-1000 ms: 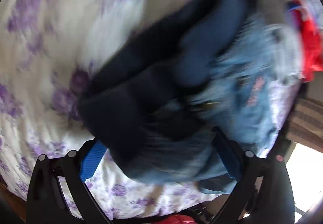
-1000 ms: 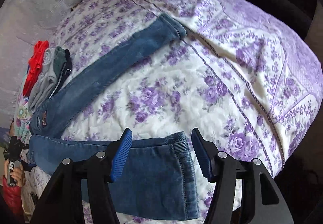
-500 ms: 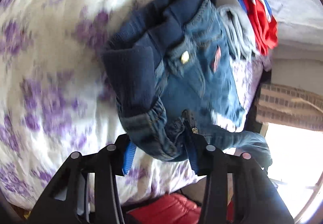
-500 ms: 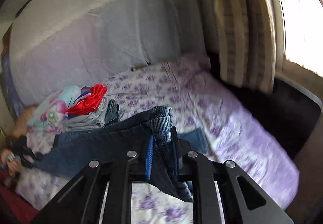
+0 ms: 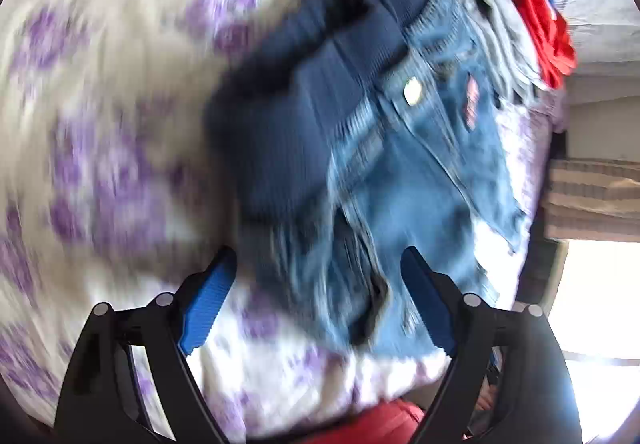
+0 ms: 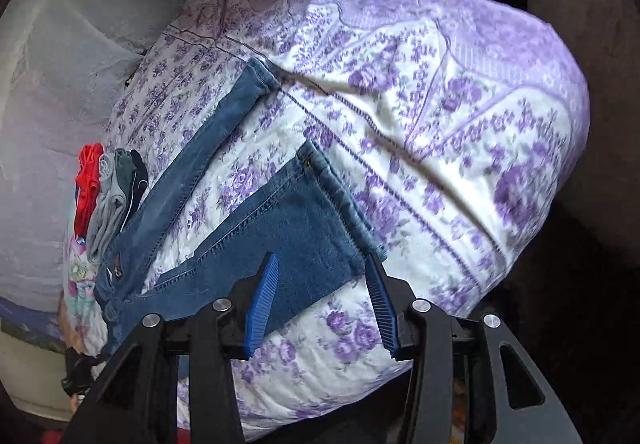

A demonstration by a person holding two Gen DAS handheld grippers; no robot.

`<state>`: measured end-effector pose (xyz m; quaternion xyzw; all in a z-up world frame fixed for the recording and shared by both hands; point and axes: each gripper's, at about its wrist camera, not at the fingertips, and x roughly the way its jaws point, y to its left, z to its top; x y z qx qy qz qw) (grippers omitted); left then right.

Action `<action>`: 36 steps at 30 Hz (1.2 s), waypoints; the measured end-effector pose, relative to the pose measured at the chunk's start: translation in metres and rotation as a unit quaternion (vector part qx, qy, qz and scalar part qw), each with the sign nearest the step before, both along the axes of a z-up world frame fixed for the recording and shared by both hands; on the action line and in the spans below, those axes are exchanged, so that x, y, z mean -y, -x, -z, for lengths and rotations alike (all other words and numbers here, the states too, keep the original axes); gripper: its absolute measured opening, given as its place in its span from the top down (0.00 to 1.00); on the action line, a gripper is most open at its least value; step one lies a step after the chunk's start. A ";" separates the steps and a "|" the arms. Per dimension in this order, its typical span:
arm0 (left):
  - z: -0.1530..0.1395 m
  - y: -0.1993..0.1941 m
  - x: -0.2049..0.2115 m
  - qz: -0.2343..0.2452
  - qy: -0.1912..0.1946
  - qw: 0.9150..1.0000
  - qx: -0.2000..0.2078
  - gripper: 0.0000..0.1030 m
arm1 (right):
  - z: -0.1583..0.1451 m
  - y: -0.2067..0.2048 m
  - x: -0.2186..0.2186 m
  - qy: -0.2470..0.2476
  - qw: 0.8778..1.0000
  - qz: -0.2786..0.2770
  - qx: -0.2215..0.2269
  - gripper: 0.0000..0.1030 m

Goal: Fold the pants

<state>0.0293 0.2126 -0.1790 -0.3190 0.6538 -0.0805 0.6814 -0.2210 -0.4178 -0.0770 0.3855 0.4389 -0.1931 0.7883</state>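
Purple-flowered white bedding (image 6: 400, 131) is covering the bed and filling both views, with a pale grey upholstered headboard (image 6: 60, 83) rising behind it. Blue denim pants with a dark navy ribbed waistband (image 6: 280, 228) are lying spread on this bedding, their two legs angling apart and their hems pointing toward the far end of the bed. In the left wrist view, which is blurring with motion, the waistband end of the pants (image 5: 400, 147) is lying bunched in the middle, a metal button showing on the denim. The left gripper (image 5: 320, 308) is hovering with its blue-padded jaws opening on either side of the waist cloth, not pressing it. The right gripper (image 6: 320, 304) is likewise opening over the nearer leg hem, the denim lying between the pads but not pinched. A small stack of folded clothes, red on grey and dark green (image 6: 108, 187), is sitting just beside the waist and the farther leg, crowding that side. A striped curtain (image 5: 592, 195) is hanging beside a bright window at the bed's edge.
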 end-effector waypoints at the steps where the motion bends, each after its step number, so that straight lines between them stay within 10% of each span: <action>1: 0.006 -0.006 0.000 -0.009 0.000 1.000 -0.001 0.21 | 0.012 -0.003 -0.001 -0.020 1.000 0.006 -0.003 0.55; 6: 0.022 -0.014 -0.006 -0.073 0.031 0.997 -0.008 0.11 | 0.045 -0.021 -0.015 -0.075 0.997 0.019 0.002 0.55; 8: 0.021 -0.013 -0.007 -0.079 0.028 0.996 -0.009 0.14 | 0.044 -0.038 -0.018 -0.052 0.999 0.008 0.006 0.76; 11: 0.016 -0.003 -0.017 -0.077 -0.008 0.997 -0.004 0.78 | 0.031 -0.058 -0.018 -0.036 0.999 -0.017 0.017 0.86; 17: -0.007 0.038 -0.026 -0.113 0.053 0.992 0.025 0.86 | -0.021 -0.092 -0.013 0.012 0.996 -0.075 0.048 0.87; 21: -0.013 0.076 -0.028 -0.120 0.062 0.990 0.033 0.85 | -0.030 -0.086 0.006 0.027 0.993 -0.110 0.026 0.87; 24: 0.029 0.107 -0.035 -0.161 0.067 0.985 -0.006 0.71 | 0.030 -0.070 0.027 -0.017 0.990 -0.113 -0.088 0.79; 27: 0.032 0.127 -0.053 -0.203 0.108 0.973 -0.022 0.67 | 0.026 -0.054 0.048 -0.057 0.996 -0.041 -0.049 0.77; 31: -0.014 0.122 -0.068 -0.179 0.013 0.984 0.020 0.43 | -0.019 -0.095 0.040 0.045 0.995 -0.082 -0.038 0.67; 34: -0.048 0.124 -0.094 -0.215 -0.049 0.974 0.061 0.28 | -0.039 -0.127 0.027 0.155 0.980 -0.105 -0.074 0.30; 36: -0.058 0.127 -0.111 -0.244 -0.055 0.966 0.067 0.28 | -0.036 -0.124 0.039 0.213 0.969 -0.059 -0.106 0.29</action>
